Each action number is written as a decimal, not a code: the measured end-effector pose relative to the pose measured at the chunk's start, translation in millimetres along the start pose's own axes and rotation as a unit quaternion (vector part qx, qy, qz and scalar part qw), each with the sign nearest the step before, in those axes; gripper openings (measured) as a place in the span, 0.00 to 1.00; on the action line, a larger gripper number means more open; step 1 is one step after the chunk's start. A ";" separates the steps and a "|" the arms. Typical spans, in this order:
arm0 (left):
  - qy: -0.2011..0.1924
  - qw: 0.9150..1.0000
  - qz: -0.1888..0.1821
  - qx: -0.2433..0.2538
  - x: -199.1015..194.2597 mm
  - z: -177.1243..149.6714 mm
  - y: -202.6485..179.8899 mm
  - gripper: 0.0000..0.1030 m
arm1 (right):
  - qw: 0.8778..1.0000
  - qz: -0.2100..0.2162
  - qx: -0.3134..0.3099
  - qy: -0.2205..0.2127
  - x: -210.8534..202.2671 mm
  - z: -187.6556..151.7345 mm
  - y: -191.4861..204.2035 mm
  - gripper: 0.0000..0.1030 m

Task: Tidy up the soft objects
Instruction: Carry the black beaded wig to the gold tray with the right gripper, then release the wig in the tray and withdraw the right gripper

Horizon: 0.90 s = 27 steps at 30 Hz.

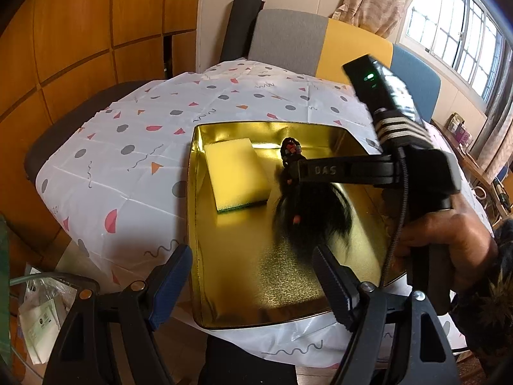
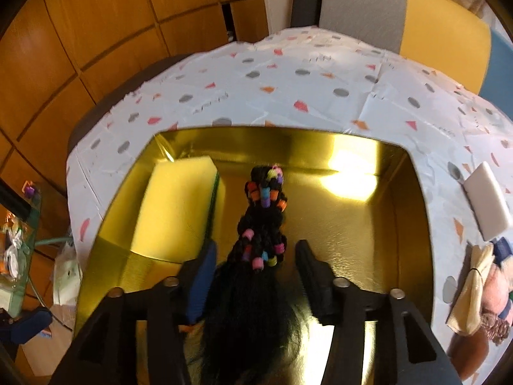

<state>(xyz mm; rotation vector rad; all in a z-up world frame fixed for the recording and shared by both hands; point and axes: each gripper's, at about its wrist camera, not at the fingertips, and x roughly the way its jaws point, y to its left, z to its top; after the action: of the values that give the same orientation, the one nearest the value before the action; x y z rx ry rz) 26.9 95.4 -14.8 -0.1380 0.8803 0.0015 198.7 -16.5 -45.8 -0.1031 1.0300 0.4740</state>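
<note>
Two tongs over our gold tray (image 1: 224, 288): right tongs (image 2: 255, 264) spread wide around the beaded braid (image 2: 264, 221), left tongs (image 1: 253, 285) wide, sponge (image 1: 235, 173) alongside.

A black braided hairpiece (image 2: 261, 243) with coloured beads lies lengthwise between the right gripper's (image 2: 255, 258) spread fingers; a yellow sponge (image 2: 174, 208) lies flat to its left.

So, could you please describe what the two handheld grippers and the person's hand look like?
Both grippers are black, two-fingered frames with silver bolts. The left gripper and right gripper each have one blue-padded finger and one black ribbed finger. The right one carries white "DAS" lettering, a braided cable, striped bands and a green light. The right hand is bare, with a dark patterned sleeve.
</note>
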 end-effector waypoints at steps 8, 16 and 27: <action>-0.002 1.000 0.000 0.011 -3.8 -1.5 -7.6 0.76 | 0.999 -0.007 0.011 -0.050 -39.4 -11.8 -8.6 0.64; -0.010 0.999 -0.028 0.037 -9.8 5.5 -22.5 0.77 | 0.993 -0.029 0.030 -0.108 -94.6 -41.4 -38.9 0.80; 0.018 0.993 -0.093 0.075 -4.0 19.5 -76.1 0.75 | 0.976 -0.122 0.118 -0.137 -172.9 -117.8 -154.6 0.84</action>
<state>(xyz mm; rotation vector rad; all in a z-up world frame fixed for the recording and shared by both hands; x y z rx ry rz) 43.8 22.6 9.6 -0.0796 0.8981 -0.2423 97.1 -247.4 17.7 0.0481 0.7826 0.1346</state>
